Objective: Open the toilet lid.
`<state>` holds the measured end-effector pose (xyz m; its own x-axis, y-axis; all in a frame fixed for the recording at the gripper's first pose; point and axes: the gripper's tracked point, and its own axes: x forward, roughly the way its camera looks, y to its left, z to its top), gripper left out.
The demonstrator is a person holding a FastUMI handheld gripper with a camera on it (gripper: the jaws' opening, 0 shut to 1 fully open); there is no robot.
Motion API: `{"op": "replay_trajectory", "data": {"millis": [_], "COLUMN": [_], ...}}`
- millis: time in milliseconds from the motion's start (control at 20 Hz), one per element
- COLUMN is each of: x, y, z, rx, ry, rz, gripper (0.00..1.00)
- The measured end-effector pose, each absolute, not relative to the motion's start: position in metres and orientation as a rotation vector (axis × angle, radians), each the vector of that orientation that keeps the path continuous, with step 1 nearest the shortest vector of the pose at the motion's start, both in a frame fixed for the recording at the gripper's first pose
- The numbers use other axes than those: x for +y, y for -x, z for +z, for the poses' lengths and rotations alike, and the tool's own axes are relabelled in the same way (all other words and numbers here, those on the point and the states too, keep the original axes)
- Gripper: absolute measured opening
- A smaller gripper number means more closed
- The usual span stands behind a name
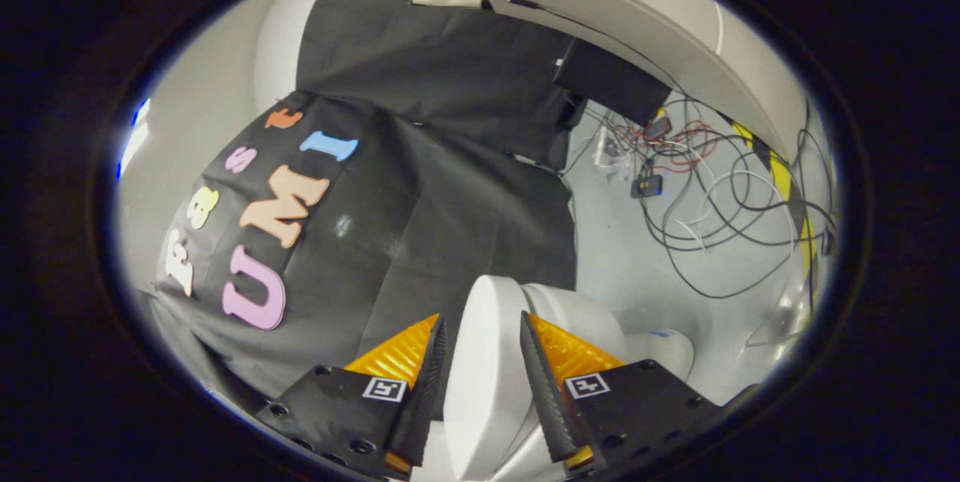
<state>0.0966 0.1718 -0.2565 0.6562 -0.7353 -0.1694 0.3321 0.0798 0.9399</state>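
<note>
- Booth wall (450, 190): black cloth, beyond and left of your fingers; keep clear of it.
- Gripper (484, 332): your two fingers flank the lid's edge, one on each side. Contact on both faces looks likely, yet you cannot confirm a firm pinch.
- Toilet lid (480, 369): white, between the fingers, seen edge-on, long axis running away from you. It looks partly raised; swing it about its hinge, don't pull straight.
- Toilet body (585, 317): white, just right of the lid.
- Cables (705, 190): tangled on the floor, well apart.
</note>
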Motion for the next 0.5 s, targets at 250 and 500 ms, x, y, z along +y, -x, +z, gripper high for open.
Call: {"op": "replay_trajectory", "data": {"millis": [250,500], "x": [0.189,0.205], "y": [-0.103,-0.129], "z": [-0.285,-0.299], "rx": [-0.330,-0.210], "ry": [-1.338,-1.350], "rz": [-0.860,-0.816], "gripper": [0.62,0.62]}}
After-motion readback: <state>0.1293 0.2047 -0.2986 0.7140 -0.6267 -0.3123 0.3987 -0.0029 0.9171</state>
